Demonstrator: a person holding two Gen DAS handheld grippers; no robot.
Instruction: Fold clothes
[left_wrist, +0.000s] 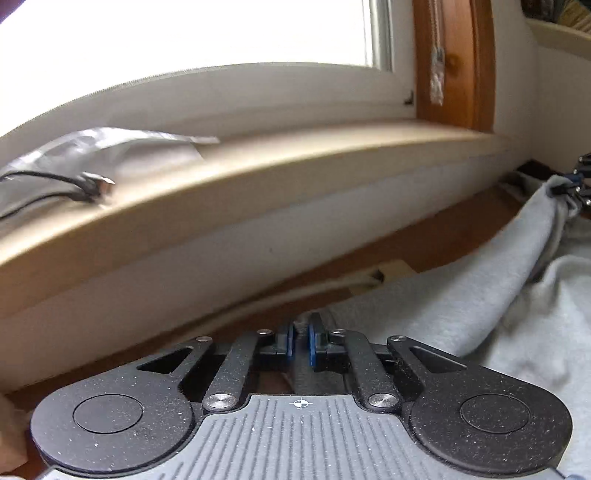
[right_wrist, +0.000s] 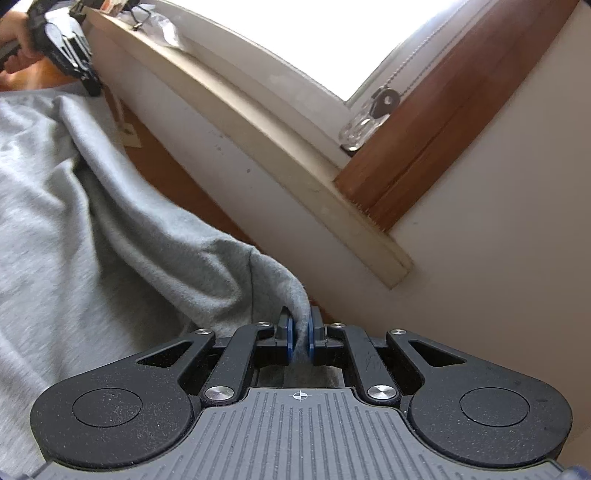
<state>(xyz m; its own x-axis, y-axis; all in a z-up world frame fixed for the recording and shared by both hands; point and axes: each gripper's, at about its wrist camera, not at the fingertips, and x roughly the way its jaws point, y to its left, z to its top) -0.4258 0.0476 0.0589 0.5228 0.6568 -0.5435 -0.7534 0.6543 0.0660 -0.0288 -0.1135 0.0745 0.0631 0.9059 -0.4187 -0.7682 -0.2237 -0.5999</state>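
A light grey garment (left_wrist: 443, 306) lies spread over a brown wooden surface (left_wrist: 424, 236) under a window. In the left wrist view my left gripper (left_wrist: 301, 339) is shut on the garment's near edge, with grey cloth showing between the blue pads. At the far right my right gripper (left_wrist: 565, 190) pinches a raised corner. In the right wrist view my right gripper (right_wrist: 301, 339) is shut on a bunched corner of the garment (right_wrist: 92, 221), which drapes away to the left. At the top left, a hand (right_wrist: 14, 33) holds the left gripper (right_wrist: 90, 86) at the cloth's far edge.
A beige window sill (left_wrist: 258, 177) juts out over the wall just behind the cloth. On it lie a black cable with a plug (left_wrist: 92, 184) and a clear plastic bag (left_wrist: 92, 147). A wooden window frame (left_wrist: 454, 62) and a blind cord weight (right_wrist: 364, 127) stand at the sill's right end.
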